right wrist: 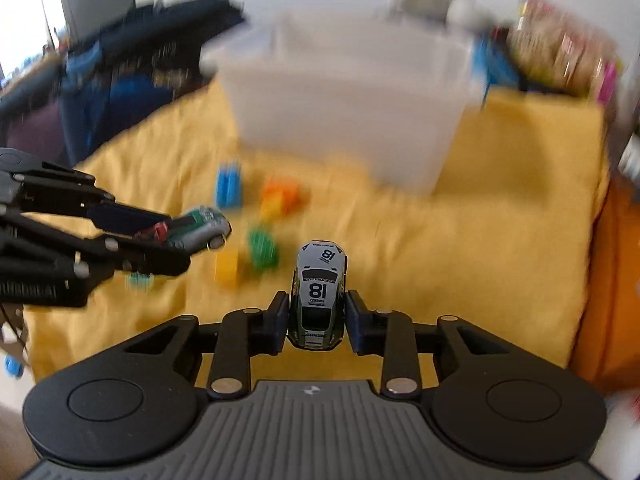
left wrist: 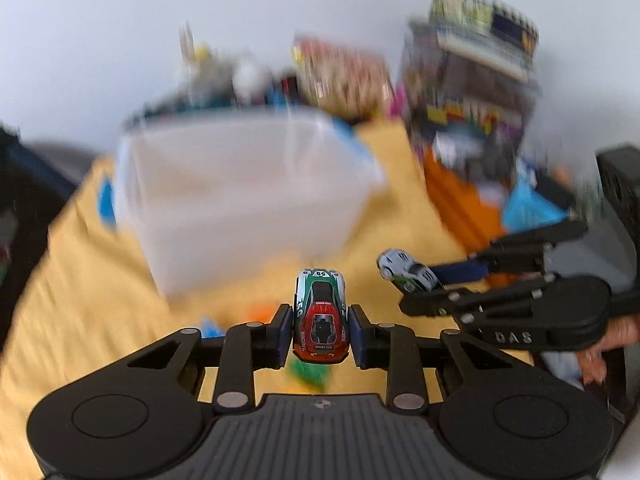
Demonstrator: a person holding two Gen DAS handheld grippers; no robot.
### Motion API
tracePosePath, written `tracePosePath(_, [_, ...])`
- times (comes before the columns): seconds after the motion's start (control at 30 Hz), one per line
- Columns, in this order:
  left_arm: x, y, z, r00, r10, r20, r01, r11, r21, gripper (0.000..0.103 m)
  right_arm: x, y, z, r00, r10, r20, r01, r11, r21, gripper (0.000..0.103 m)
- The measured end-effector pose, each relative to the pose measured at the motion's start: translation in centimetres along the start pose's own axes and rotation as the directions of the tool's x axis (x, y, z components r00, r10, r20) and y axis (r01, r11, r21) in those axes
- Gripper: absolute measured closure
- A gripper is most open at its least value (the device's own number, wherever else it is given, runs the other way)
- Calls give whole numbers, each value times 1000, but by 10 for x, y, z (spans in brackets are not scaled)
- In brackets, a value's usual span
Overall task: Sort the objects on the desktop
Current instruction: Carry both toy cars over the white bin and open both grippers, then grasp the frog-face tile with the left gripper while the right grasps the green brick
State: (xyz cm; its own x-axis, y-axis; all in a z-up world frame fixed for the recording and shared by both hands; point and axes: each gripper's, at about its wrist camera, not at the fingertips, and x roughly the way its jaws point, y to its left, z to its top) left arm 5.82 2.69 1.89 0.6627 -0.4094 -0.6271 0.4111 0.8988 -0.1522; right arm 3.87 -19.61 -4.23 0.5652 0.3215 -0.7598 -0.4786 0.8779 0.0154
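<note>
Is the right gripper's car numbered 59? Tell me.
No: in the right wrist view, the grey toy car clamped in the right gripper bears the number 18 on roof and hood.

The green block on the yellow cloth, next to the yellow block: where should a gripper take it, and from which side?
Judging from the blurred right wrist view, grip the green block across its two free sides, coming from above. The yellow block stands close on one side, so a low sideways approach would likely bump it.
</note>
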Motion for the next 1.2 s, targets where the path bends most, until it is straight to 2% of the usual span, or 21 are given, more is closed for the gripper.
tracePosePath(0.13, [9,15,58,998,24,64,-23,1000,-18,70,-18,-16,49,989,-16,144,11,999,33,70])
tracePosePath(0.23, [29,21,94,992,80,93,-82,996,19,70,-14,-24,91,976,-30,217,20,999,44,70])
tracePosePath(0.33, [57,29,112,989,130,75,-131,991,8,70,6,-32,127,972,-50,229,39,998,54,70])
tracePosePath(0.4, [78,37,113,985,168,44,-169,986,14,70,24,-39,146,977,-58,207,42,996,80,70])
tracePosePath(0.53, [110,46,100,975,217,-44,-214,974,79,69,58,-46,159,983,-99,153,85,992,93,69])
tracePosePath(0.6, [113,51,94,974,212,-78,-208,976,59,62,72,-49,158,987,-111,117,98,989,109,68])
tracePosePath(0.67, [102,55,88,981,183,-62,-181,983,39,56,80,-53,154,989,-121,89,108,985,132,68])
tracePosePath(0.77, [71,53,84,984,177,-2,-177,984,9,55,76,-56,150,990,-106,94,92,985,148,68])
tracePosePath(0.83, [44,50,77,987,152,61,-151,988,-14,47,63,-52,148,986,-112,124,96,987,130,67])
tracePosePath(0.87, [33,48,70,986,140,85,-139,990,-22,39,54,-50,145,983,-112,147,95,988,121,66])
tracePosePath(0.9, [21,46,61,986,134,101,-131,991,-30,35,47,-47,144,979,-109,172,89,989,116,62])
tracePosePath(0.97, [7,42,38,986,129,106,-125,991,-41,35,31,-40,135,972,-89,216,68,992,104,57])
tracePosePath(1.03, [1,37,5,988,144,57,-142,989,-48,35,18,-30,120,970,-56,238,37,996,84,57])
tracePosePath(1.1, [0,33,-31,987,162,-8,-162,985,-54,35,16,-19,103,975,-23,223,11,999,53,57])
tracePosePath(1.2, [2,31,-73,986,128,-110,-139,986,-96,35,31,-7,71,990,30,136,-35,999,39,58])
